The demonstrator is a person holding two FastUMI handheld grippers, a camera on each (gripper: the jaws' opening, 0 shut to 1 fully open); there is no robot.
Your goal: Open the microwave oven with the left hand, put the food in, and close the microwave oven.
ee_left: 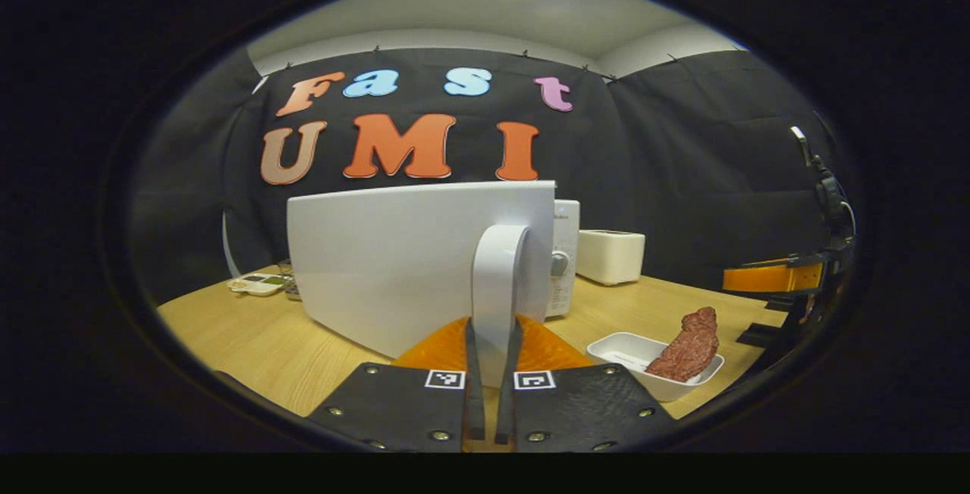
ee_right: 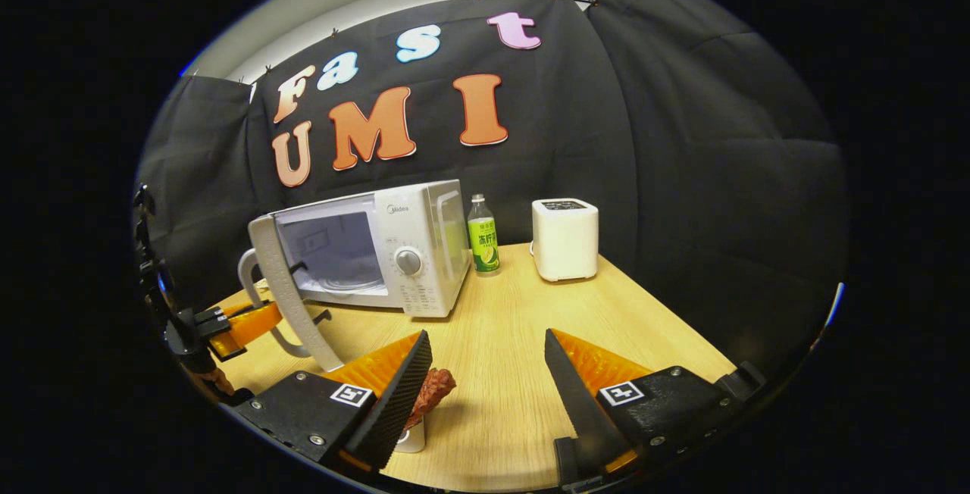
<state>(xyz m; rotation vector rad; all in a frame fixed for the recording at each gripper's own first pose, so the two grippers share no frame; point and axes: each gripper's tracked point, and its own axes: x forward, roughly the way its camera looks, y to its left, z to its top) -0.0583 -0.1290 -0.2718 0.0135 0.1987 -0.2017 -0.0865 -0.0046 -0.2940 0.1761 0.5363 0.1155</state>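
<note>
Left gripper [ee_left: 492,361]: fingers drawn close together on either side of the door handle [ee_left: 496,282], a pale upright loop on the microwave door [ee_left: 394,259]. They appear to press on it; contact at the pads is partly hidden, so this is a judgement. In the right gripper view the left gripper [ee_right: 254,325] sits at that handle [ee_right: 254,282] with the door [ee_right: 292,304] swung part way out and the cavity showing behind it.

Right gripper [ee_right: 485,361]: jaws spread wide and holding nothing, hovering low over the worktop [ee_right: 500,342].

Food [ee_left: 686,346]: a reddish-brown slab of meat resting across a shallow white tray [ee_left: 617,346], which stands on the worktop [ee_left: 250,342] just right of the left gripper and in front of the microwave [ee_right: 402,251]. In the right gripper view the meat [ee_right: 433,389] lies just beside its left finger.

Handling assessment: the handle is rigid and smooth, so a square hold at mid-height should serve; the door is hinged and probably light. The meat looks soft, limp and possibly slick, and overhangs the tray. The tray is the sounder hold: stiff, light, thin-rimmed. Take one rim wall and keep it level, since the meat could slide off.

Beyond: a toaster [ee_right: 564,240] and a green-labelled bottle [ee_right: 482,236] stand to the right of the microwave, well apart from the work.
</note>
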